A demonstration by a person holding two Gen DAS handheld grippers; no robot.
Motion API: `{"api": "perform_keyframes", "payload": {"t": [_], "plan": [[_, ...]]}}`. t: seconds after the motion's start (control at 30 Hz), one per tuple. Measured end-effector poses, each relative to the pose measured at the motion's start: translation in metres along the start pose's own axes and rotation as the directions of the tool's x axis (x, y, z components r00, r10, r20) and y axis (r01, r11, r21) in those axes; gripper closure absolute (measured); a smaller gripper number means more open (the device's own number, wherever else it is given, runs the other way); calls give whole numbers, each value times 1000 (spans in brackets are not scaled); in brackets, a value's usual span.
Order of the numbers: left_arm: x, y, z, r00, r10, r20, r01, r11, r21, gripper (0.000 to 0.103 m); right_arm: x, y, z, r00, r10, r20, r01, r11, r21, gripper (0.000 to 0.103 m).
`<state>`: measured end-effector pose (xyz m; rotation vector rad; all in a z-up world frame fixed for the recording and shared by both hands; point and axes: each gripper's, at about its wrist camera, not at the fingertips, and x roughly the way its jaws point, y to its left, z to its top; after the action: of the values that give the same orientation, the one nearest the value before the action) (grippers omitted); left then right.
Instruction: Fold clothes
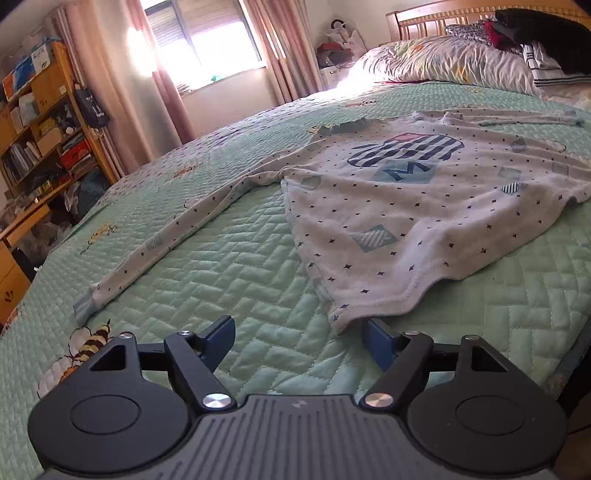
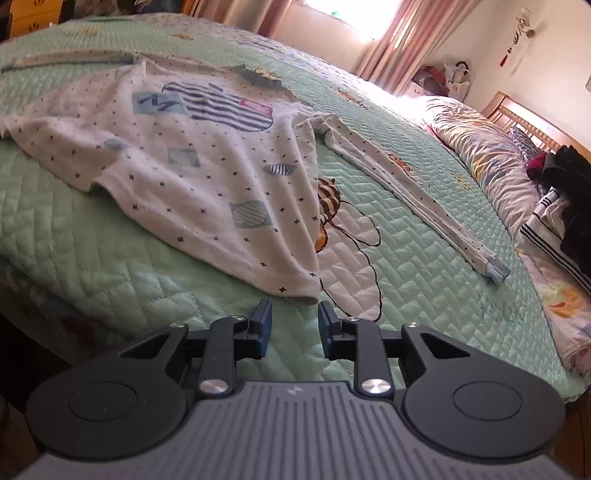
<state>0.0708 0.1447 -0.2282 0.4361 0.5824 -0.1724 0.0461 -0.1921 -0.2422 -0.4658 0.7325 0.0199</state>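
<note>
One shirt [image 1: 424,206] spread on green quilted bed [image 1: 229,258], curtained window [image 1: 207,33] behind, both jaws apart, empty.

shirt [image 1: 424,206]: white, showing small dark star dots, pale blue diamond patches and a navy striped chest print with a blue M
cuff [image 1: 83,308]: showing pale blue ribbing
bedspread [image 1: 229,266]: mint green, showing a quilted herringbone pattern and yellow-and-brown striped bees
pillow [image 1: 443,59]: white, showing a pastel print
curtains [image 1: 107,74]: glowing dusty pink
left tongs [image 1: 298,334]: black, showing blue pads
right tongs [image 2: 295,325]: black, showing blue pads
headboard [image 1: 436,18]: showing light wood
</note>
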Motion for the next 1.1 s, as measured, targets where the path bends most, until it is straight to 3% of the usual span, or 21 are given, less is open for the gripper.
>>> {"api": "perform_keyframes", "payload": {"t": [0.2,0.5,0.57,0.63,0.7,0.77,0.83,0.87,0.97,1.1], "plan": [[2,-9,-1,996,81,46,-83,995,51,14,-5,16,-3,997,-61,42,66,991,-120,65],[8,-17,3,978,193,81,-201,974,107,14,-6,11,-2,997,-62,47,66,994,-86,57],[9,-21,4,973,208,95,-220,966,138,21,-6,11,-2,997,-60,51,64,995,-80,57],[9,-26,4,970,216,110,-233,958,170,42,-7,11,-2,997,-62,56,66,995,-78,57],[6,-30,2,970,212,118,-232,954,189,55,-7,11,-2,996,-65,59,69,995,-78,57],[1,-32,1,971,205,123,-226,955,194,54,-8,11,-3,996,-66,61,71,994,-80,57],[-6,-33,-1,972,195,129,-218,957,192,41,-8,10,-3,996,-67,62,72,994,-79,57],[-9,-33,-1,973,188,134,-211,959,187,39,-8,10,-3,996,-67,62,72,994,-77,57],[-14,-33,1,976,149,158,-175,969,174,39,-6,11,-2,996,-62,56,67,994,-82,57],[-9,-36,9,971,149,186,-183,966,183,37,-7,15,-2,996,-68,60,73,992,-99,57]]}}
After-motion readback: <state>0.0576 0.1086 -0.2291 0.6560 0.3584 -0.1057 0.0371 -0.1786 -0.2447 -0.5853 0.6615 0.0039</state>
